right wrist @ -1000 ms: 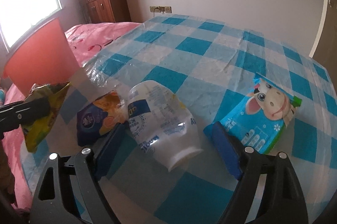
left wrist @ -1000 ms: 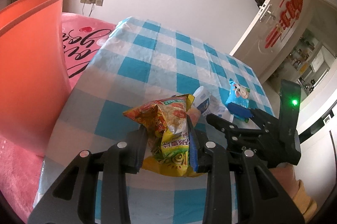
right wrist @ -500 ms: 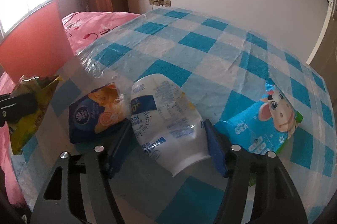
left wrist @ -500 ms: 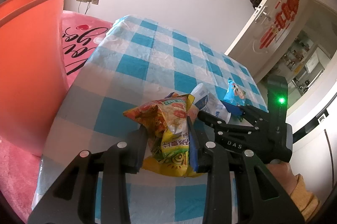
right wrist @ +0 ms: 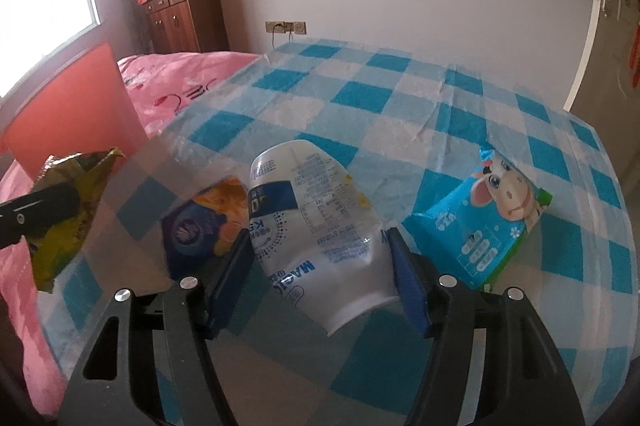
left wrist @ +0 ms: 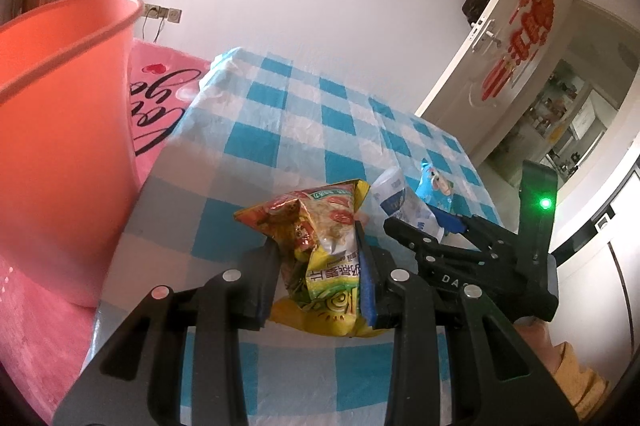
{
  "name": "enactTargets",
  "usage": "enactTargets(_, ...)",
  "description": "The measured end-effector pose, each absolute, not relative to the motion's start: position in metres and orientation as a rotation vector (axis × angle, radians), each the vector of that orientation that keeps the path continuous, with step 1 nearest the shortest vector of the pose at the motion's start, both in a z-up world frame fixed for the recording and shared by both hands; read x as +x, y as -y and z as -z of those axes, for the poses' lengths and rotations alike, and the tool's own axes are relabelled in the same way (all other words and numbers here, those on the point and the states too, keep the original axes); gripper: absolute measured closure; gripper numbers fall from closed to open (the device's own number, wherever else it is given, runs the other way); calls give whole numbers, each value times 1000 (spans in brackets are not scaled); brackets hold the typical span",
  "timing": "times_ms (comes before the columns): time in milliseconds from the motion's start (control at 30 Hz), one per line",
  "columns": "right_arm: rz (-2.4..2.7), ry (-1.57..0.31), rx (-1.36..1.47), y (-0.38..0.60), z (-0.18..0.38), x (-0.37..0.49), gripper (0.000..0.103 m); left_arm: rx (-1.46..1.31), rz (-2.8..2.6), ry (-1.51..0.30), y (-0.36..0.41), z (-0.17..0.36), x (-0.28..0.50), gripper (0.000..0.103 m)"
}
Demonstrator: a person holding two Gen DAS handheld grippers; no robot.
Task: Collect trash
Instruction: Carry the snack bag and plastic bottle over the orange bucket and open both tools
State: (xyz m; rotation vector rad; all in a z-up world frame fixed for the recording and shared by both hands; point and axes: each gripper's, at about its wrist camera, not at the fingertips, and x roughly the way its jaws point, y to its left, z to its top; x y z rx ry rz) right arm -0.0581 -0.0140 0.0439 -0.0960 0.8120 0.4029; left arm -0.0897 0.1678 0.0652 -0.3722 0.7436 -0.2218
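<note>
Left wrist view, left to right, all placed off the white bottle: orange bin (left wrist: 60, 130) far left of the bottle, its rim cut by the frame edge, bottom hidden, standing on the pink bed (left wrist: 36, 322) beside the surface (left wrist: 260, 146) edge. Checked cloth runs clear behind the bottle to the far edge by the wall. Left claw (left wrist: 318, 266) clenched on the yellow snack bag (left wrist: 324, 242), just left of the bottle, bag held up off the cloth; its lower corner hangs under the pads. White bottle (left wrist: 400, 202) mostly hidden here behind the bag and the right claw (left wrist: 436, 234); only its top part shows. Blue cow packet (left wrist: 436, 186) just right of the bottle, half covered. A sleeve (left wrist: 576, 378) bottom right, cut off. Right wrist view: bin edge far left of the bottle, snack bag left, partly hidden by the left claw's finger. Purple-orange packet (right wrist: 208, 222) touching or just left of the bottle, cannot tell which; right end hidden behind the bottle. Right claw (right wrist: 320, 278) grasping the white bottle (right wrist: 320, 226), both blue pads pressed on its sides, the body dented, lying tilted with the wide end toward the camera; cannot tell whether it rests on the cloth. Cow packet (right wrist: 488, 222) near right of the bottle, apart, flat on the cloth. Open cloth beyond the bottle to the far edge.
</note>
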Motion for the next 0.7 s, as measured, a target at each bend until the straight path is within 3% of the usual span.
enactTargets(700,-671,-708,-27,-80,-169,-68,36,-379,130,-485,-237,-161,-127,68)
